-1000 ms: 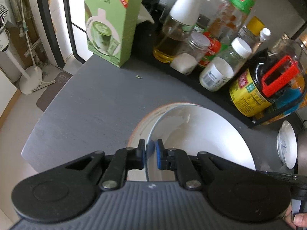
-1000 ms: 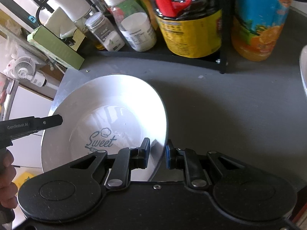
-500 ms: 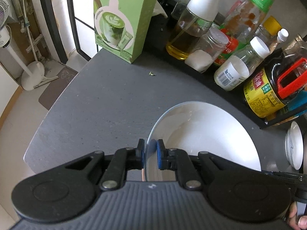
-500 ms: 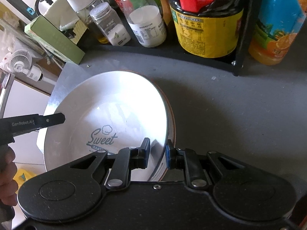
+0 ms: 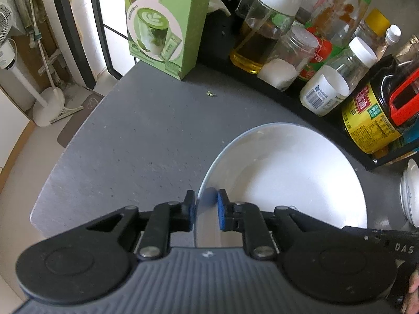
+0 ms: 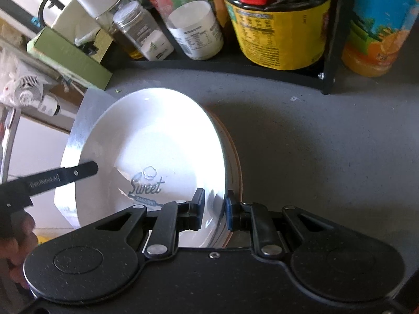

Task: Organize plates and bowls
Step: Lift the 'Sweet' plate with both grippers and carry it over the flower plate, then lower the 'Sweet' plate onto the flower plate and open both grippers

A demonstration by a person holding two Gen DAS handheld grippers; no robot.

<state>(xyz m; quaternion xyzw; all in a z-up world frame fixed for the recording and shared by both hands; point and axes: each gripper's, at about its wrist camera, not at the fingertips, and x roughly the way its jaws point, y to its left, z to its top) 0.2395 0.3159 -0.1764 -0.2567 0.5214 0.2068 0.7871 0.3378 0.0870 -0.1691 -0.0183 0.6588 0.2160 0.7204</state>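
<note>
A white plate (image 5: pixel 285 175) printed "Sweet" (image 6: pixel 157 141) lies on top of another plate with an orange-brown rim (image 6: pixel 234 162) on the grey counter. My left gripper (image 5: pixel 205 209) straddles the white plate's left rim, its jaws a little apart. My right gripper (image 6: pixel 213 209) straddles the right rim of both plates, its jaws also slightly apart. The left gripper's finger (image 6: pixel 65 175) shows over the plate in the right wrist view.
A black rack (image 5: pixel 301 104) with oil, sauce and spice bottles runs along the back. A green tea box (image 5: pixel 162 23) stands at the back left. Small white bowls (image 5: pixel 409 191) sit stacked at the far right. The counter edge (image 5: pixel 52 172) drops off to the left.
The white plate has come down onto the orange-rimmed plate. Both grippers' jaws have widened slightly around the rims.
</note>
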